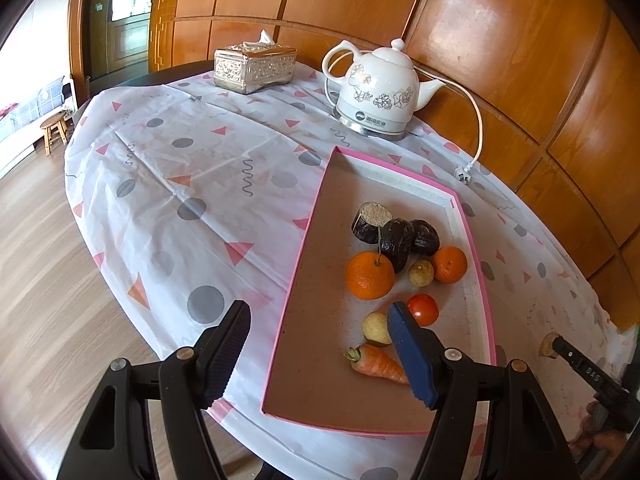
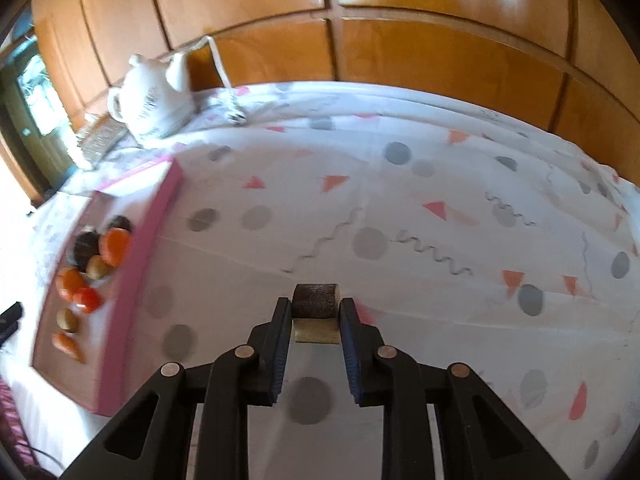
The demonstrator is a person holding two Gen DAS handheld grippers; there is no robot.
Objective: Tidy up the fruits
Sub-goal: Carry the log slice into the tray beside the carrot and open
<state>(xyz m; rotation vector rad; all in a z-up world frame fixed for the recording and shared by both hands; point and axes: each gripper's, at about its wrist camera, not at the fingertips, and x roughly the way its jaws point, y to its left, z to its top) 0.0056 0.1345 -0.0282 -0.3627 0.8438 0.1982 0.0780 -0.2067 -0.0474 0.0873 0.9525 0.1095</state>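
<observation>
1. Presently the step in hand is judged to be the gathering of a stray item: one dark stub (image 2: 315, 300) with a pale cut face lies outside the pink tray (image 1: 298, 264), out over the patterned cloth of the counter (image 1: 180, 184), well apart from the tray's right wall.
2. Right tool (image 2: 315, 307): narrowed onto the dark stub, both pads appearing to touch its sides, so it reads as gripping it. Whether the stub is lifted or rests on the cloth cannot be told.
3. Left tool (image 1: 318, 312): jaws stand apart and hold nothing. It hovers over the near end of the tray, one finger above the cloth and the other above the tray floor.
4. Tray contents: three similar dark pieces (image 1: 396, 236), a large orange (image 1: 369, 276), a smaller orange (image 1: 449, 264), a small greenish fruit (image 1: 421, 273), a red tomato (image 1: 423, 309), a pale round item (image 1: 376, 328) and a carrot (image 1: 380, 364), clustered toward the right wall.
5. Next move, as a judgement: carry the stub leftward over the pink wall, clearing its rim, and set it on bare tray floor, probably beside the other dark pieces. The left tool may need to give way so that the two do not meet.
6. Writing: the white floral kettle (image 1: 376, 88) carries a round logo and small characters on its base, too small to read. The right tool's finger, seen from the left wrist view, bears a pale marking that seems to read "DAS". The silver tissue box (image 1: 254, 66) shows only embossed pattern.
</observation>
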